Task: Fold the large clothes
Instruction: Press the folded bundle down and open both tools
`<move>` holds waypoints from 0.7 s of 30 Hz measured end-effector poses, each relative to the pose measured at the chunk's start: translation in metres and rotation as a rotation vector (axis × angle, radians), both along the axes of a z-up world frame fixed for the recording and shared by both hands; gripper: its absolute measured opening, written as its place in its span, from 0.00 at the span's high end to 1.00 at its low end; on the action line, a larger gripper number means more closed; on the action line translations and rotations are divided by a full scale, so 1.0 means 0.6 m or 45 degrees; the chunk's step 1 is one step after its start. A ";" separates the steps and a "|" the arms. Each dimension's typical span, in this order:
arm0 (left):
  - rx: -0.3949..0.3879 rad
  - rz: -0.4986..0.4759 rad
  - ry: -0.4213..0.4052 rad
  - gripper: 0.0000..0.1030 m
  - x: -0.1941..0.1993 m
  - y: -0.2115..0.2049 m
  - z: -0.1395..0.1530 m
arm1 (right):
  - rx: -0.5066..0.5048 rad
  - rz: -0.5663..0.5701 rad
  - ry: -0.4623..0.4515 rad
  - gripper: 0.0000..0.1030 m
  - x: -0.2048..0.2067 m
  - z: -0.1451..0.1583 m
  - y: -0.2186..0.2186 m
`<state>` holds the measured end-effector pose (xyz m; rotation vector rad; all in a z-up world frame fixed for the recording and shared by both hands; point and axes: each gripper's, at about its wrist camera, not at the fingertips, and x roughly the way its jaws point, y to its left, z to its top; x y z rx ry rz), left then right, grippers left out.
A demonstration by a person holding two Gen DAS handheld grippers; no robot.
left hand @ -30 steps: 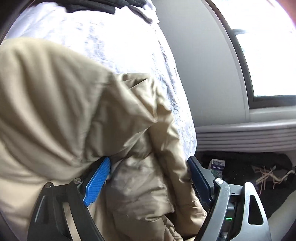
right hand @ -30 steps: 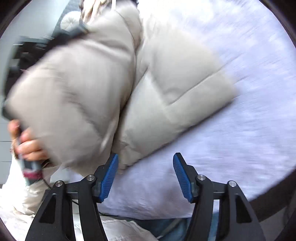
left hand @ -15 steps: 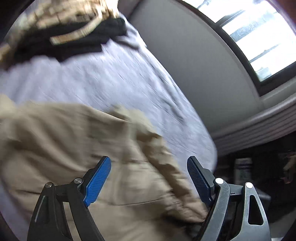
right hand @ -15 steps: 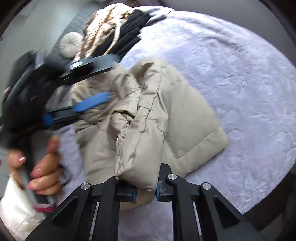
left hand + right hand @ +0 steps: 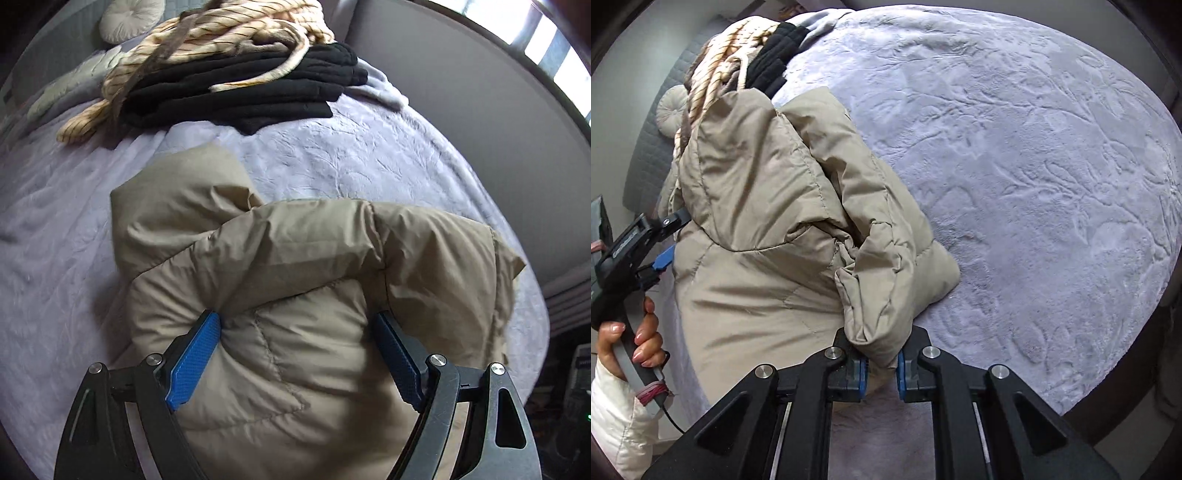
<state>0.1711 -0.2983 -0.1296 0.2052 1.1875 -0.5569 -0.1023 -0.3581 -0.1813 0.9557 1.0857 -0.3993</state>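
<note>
A tan puffer jacket [image 5: 303, 266] lies bunched and partly folded on the lilac bedspread [image 5: 351, 147]; it also fills the left half of the right wrist view [image 5: 768, 221]. My left gripper [image 5: 299, 350] is open, its blue pads pressed against the jacket's padded bulk on both sides. My right gripper [image 5: 881, 369] is shut on a folded corner of the jacket at the near edge. The left gripper [image 5: 661, 258] shows in the right wrist view at the jacket's left side, held by a hand.
A stack of folded black clothes [image 5: 251, 88] with a cream striped garment [image 5: 207, 33] on top lies at the far end of the bed. A round cushion [image 5: 129, 16] sits behind it. A grey wall and window are to the right. A white puffy item [image 5: 617, 417] lies at lower left.
My right gripper closed on the jacket's corner. The jacket came down from mid-air onto the bed, and my left gripper stayed open and now straddles its bulk.
</note>
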 end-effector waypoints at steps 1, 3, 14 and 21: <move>0.009 -0.010 -0.003 0.11 -0.002 -0.003 -0.003 | 0.012 -0.010 0.004 0.88 -0.001 -0.007 -0.007; 0.045 -0.036 -0.026 0.11 -0.001 -0.033 -0.019 | 0.070 -0.037 0.014 0.85 -0.004 -0.019 -0.023; 0.075 -0.041 -0.028 0.11 -0.002 -0.040 -0.025 | -0.149 -0.079 -0.093 0.71 -0.034 0.109 -0.102; 0.091 -0.041 -0.033 0.11 0.001 -0.031 -0.022 | -0.296 0.235 -0.135 0.71 0.079 0.138 -0.052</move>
